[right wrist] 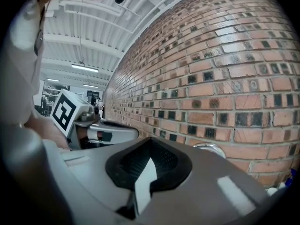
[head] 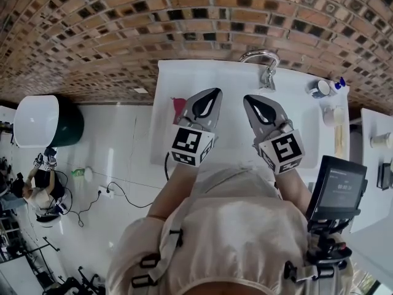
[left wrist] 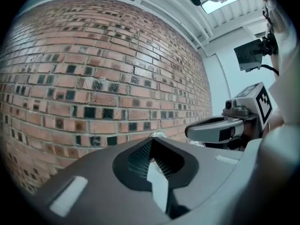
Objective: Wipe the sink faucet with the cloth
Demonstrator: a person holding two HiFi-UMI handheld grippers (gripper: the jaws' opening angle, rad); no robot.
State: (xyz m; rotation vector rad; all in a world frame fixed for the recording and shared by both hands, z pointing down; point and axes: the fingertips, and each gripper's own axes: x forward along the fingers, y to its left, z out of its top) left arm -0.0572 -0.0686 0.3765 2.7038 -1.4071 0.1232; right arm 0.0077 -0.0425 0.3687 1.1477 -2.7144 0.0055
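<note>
A chrome faucet [head: 261, 62] rises at the back of the white sink [head: 233, 82], against the brick wall. A red cloth [head: 178, 107] lies on the sink's left part, half hidden behind my left gripper [head: 213, 91]. That gripper is shut and empty, held above the sink just right of the cloth. My right gripper [head: 248, 98] hovers beside it, also shut with nothing in it, in front of the faucet. In the left gripper view the faucet's top [left wrist: 158, 134] peeks over the closed jaws. In the right gripper view the faucet's curve [right wrist: 211, 148] shows right of the jaws.
Small bottles and a cup [head: 320, 88] stand at the sink's right end, with another cup [head: 332, 115] nearer. A black device with a screen [head: 336, 187] is at my right side. The brick wall [head: 123, 35] runs behind. A white round tub [head: 35, 120] and cables [head: 107, 192] are on the floor to the left.
</note>
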